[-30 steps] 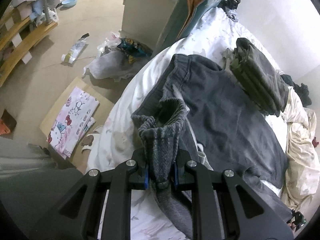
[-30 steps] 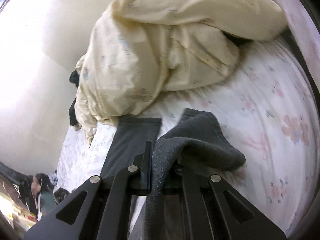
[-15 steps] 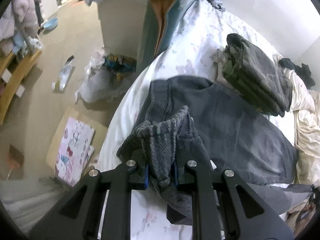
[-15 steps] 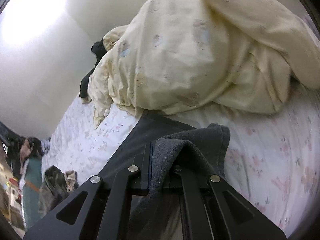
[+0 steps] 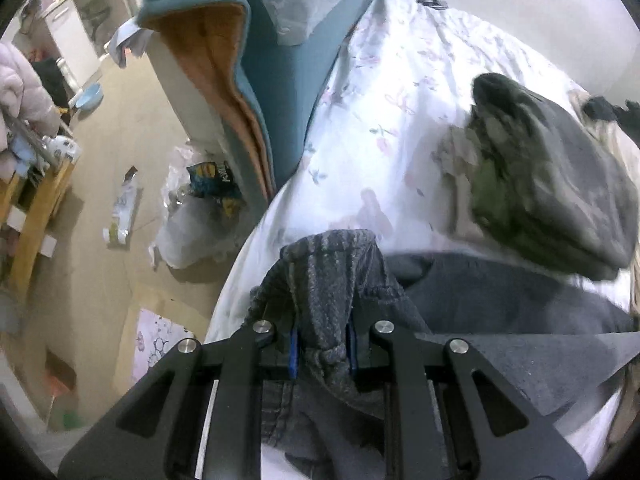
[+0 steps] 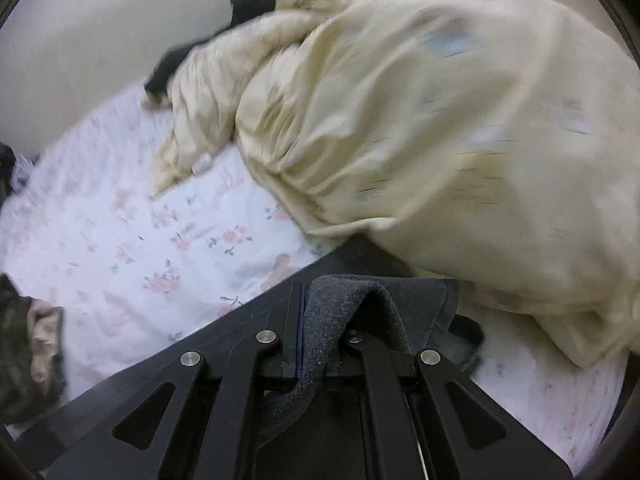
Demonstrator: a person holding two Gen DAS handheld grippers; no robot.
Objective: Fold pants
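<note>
Your left gripper [image 5: 322, 350] is pinching a bunched, ribbed fold of the grey pants [image 5: 520, 304], the jaws pressed in on the fabric with blue pads showing at either side of it. Your right gripper [image 6: 320, 354] is clamped almost fully together on a thin edge of the same pants [image 6: 360, 300], which loops up and over its right finger.

From both grips the pants run out flat over the bed [image 5: 380, 120], near the edge that faces the floor [image 5: 120, 140]. The bed carries a white sheet with small pink flowers. Past the pants in the left view, toward the wall side of the bed, sits a folded stack of dark green and grey clothes [image 5: 552, 184], blurred. At the bed's far end a teal blanket with an orange lining [image 5: 240, 80] hangs over the edge.

In the right view a crumpled cream duvet [image 6: 440, 120] lies heaped on the bed just beyond the pants, its lower edge overlapping them. A dark garment [image 6: 248, 4] lies behind it, against the wall.
</note>
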